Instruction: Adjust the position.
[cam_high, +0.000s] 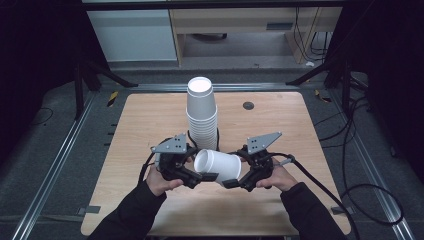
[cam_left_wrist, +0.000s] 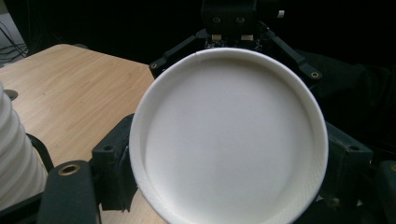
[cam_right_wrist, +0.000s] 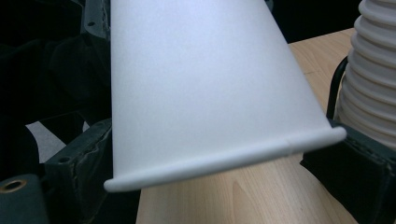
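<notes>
Both claws, left claw (cam_high: 209, 176) and right claw (cam_high: 231, 183), look clamped on one paper cup (cam_high: 218, 167) sideways over the counter (cam_high: 150, 115); next it probably goes onto the cup stack (cam_high: 202, 114).

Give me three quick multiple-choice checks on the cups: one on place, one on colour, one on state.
1. Where does the cup stack stand?
A. On the table beyond the grippers
B. On the floor at the left
C. At the table's near right corner

2. What colour is the held cup?
A. Red
B. White
C. Blue

3. How is the held cup oriented?
A. Upright on the table
B. Nested on the stack
C. On its side, off the table

Answers:
1. A, since the cup stack rises from the table behind both grippers.
2. B, since the held cup is plain white.
3. C, since it lies sideways between the left gripper and the right gripper.
</notes>
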